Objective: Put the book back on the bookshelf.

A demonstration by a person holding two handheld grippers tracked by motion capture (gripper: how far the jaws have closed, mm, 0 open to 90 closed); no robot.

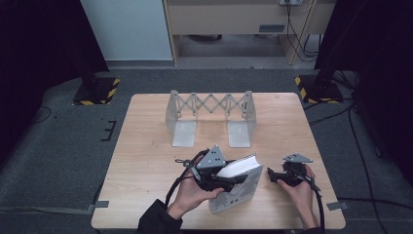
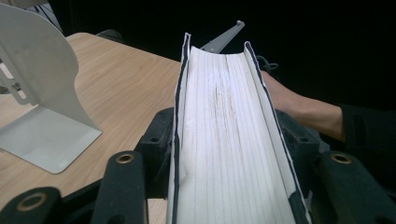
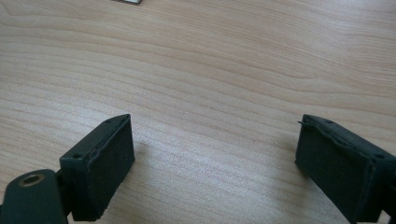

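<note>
The left gripper (image 1: 229, 179) is clamping a thick white-paged book with dark covers (image 1: 241, 168) — in the left gripper view the black jaws are pressing on the two covers, with the page block (image 2: 229, 140) running straight out ahead between them. In the high view the book is standing on the pale wooden table (image 1: 146, 161), tilted, its long axis lying across and slightly away from the person, right at the gripper's tips.

Beyond that gripper and a little to its left, the grey metal expanding book rack with scissor-link back and two flat end plates (image 1: 210, 117) is sitting well apart; one end plate (image 2: 42, 116) is showing near the left of the left gripper view. So the rack is lying forward of the held book, and its slot is running side to side — the book will probably want turning upright to go in between the plates.

Moving right, the right gripper (image 1: 276, 176) is resting just beside the book's far end, jaws spread wide over bare wood (image 3: 215, 93), gripping nothing. The left hand is plainly the one carrying the load.
</note>
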